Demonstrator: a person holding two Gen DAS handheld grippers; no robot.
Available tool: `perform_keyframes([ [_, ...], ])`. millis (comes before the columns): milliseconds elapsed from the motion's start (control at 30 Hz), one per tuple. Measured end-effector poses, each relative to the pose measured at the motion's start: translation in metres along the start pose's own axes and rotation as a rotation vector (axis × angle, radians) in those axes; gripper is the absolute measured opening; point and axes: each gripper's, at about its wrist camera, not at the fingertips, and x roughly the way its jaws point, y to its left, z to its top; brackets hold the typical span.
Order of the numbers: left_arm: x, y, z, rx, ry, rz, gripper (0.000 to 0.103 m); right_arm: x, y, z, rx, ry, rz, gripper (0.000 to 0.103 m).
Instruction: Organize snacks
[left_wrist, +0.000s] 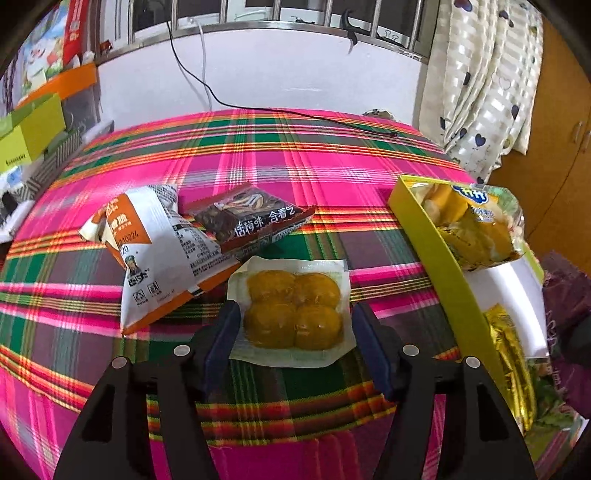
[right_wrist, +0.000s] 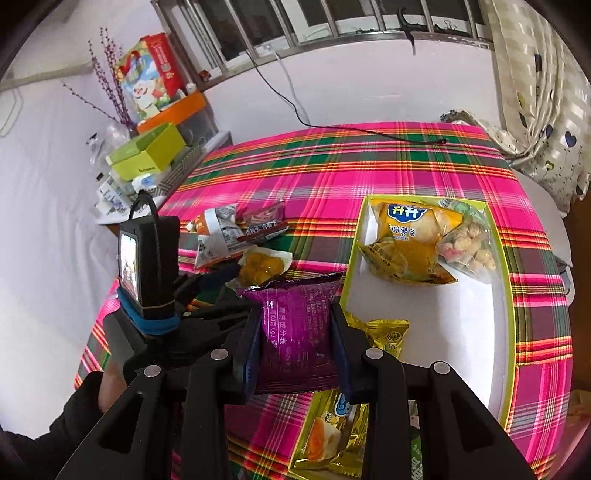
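Note:
My left gripper (left_wrist: 295, 332) is open and points down at the plaid tablecloth (left_wrist: 295, 155). Between its blue pads lies a clear packet of four orange-yellow rounds (left_wrist: 291, 310), flat on the cloth and not squeezed. Behind it lie a white-and-orange snack bag (left_wrist: 155, 254) and a dark red plum packet (left_wrist: 251, 218). My right gripper (right_wrist: 295, 336) is shut on a purple foil packet (right_wrist: 295, 325), held above the near left rim of the yellow-green tray (right_wrist: 506, 295). In the tray lie a yellow chips bag (right_wrist: 406, 243), a clear bag of puffs (right_wrist: 469, 243) and a gold packet (right_wrist: 384, 332).
Another gold packet (right_wrist: 328, 439) lies on the cloth under my right gripper. A black cable (left_wrist: 258, 107) crosses the table's far side. Boxes (right_wrist: 147, 155) are stacked beyond the left edge, and a curtain (left_wrist: 480, 74) hangs at the right. A dark sleeve (right_wrist: 74, 413) shows low left.

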Motion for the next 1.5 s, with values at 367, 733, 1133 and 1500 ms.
perform_keyframes([
  [367, -0.002, -0.003, -0.002, 0.014, -0.011, 0.020, 0.059, 0.000, -0.004, -0.003, 0.006, 0.002, 0.001, 0.031],
  [733, -0.010, -0.001, -0.007, -0.008, -0.018, 0.015, 0.052, 0.000, -0.007, -0.005, 0.008, 0.003, 0.000, 0.031],
  [1133, -0.026, 0.006, -0.016, -0.043, -0.024, -0.020, 0.051, 0.000, -0.007, -0.011, 0.005, -0.001, 0.001, 0.031],
  [1500, -0.044, 0.016, -0.031, -0.081, -0.034, -0.030, 0.050, -0.003, -0.003, -0.017, 0.006, 0.009, 0.014, 0.031],
])
